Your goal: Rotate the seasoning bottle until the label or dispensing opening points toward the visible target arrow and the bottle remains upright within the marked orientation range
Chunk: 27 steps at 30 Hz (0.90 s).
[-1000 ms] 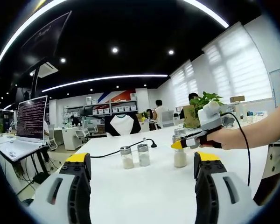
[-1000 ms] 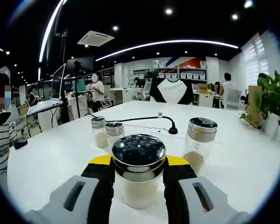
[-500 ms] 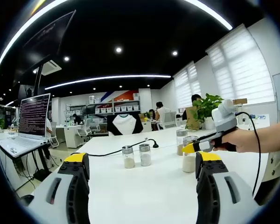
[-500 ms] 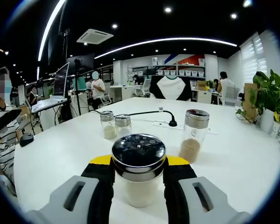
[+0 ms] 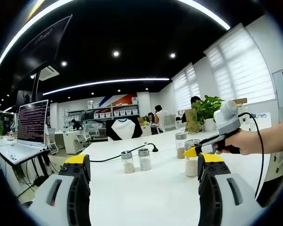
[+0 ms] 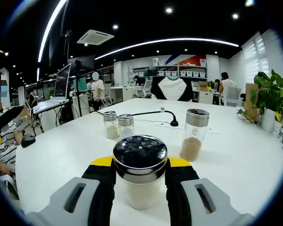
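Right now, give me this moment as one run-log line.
right tongs: shut on seasoning bottle, upright | left tongs: open, holding nothing | table: three other shakers standing | target arrow: not visible

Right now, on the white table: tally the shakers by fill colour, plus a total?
White fill: 3, with the pair standing by the cable and one held in the right hand-held gripper.
Brown fill: 1, the shaker standing on the right of the right gripper view.
Total: 4 shakers.
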Available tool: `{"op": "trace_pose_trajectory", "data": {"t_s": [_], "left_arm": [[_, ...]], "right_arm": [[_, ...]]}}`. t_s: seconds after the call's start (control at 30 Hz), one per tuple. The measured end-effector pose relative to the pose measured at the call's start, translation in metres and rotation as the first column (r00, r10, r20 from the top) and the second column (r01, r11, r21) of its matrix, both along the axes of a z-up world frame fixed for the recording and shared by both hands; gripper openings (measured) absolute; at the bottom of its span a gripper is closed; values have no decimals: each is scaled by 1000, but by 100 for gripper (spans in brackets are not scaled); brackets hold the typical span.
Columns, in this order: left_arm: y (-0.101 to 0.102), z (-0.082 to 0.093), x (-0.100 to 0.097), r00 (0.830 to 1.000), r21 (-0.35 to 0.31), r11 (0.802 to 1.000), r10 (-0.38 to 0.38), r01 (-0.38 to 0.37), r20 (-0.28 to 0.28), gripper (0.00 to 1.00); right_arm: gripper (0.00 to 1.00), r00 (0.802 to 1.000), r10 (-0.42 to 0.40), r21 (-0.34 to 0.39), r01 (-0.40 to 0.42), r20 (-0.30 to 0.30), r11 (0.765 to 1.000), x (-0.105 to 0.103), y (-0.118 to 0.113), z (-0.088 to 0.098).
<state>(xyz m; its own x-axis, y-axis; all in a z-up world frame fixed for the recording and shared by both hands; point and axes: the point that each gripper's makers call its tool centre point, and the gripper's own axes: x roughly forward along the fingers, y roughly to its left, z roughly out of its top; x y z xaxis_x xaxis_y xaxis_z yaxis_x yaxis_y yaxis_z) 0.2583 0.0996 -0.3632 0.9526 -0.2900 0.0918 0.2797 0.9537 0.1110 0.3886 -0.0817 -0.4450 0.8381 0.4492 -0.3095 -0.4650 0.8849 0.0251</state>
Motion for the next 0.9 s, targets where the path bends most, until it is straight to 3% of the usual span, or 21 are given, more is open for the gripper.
{"op": "trace_pose_trajectory", "data": {"t_s": [0.1, 0.17, 0.23, 0.53, 0.7, 0.77, 0.9], "left_arm": [[1, -2, 1, 1000, -3, 1000, 6, -6, -10, 100], [2, -3, 1, 1000, 5, 1000, 8, -8, -15, 100], [2, -3, 0, 1000, 5, 1000, 9, -9, -15, 100], [6, -4, -2, 1000, -36, 999, 11, -12, -26, 100], [7, -6, -2, 999, -39, 999, 12, -13, -36, 100], [7, -5, -3, 1000, -49, 999, 13, -14, -28, 100], [7, -4, -3, 999, -65, 998, 12, -14, -31, 100]], "right_arm": [[45, 999, 27, 34, -26, -31, 999, -2, 2, -3], [63, 998, 62, 112, -61, -7, 992, -1, 7, 2], [69, 997, 79, 82, -78, -6, 994, -1, 4, -1], [69, 966, 248, 88, -254, 78, 963, -7, 14, 11], [69, 943, 322, 98, -329, 87, 939, -4, 17, 6], [61, 929, 351, 131, -365, 117, 922, -5, 20, 7], [60, 925, 365, 131, -376, 103, 917, -3, 16, -4]]}}
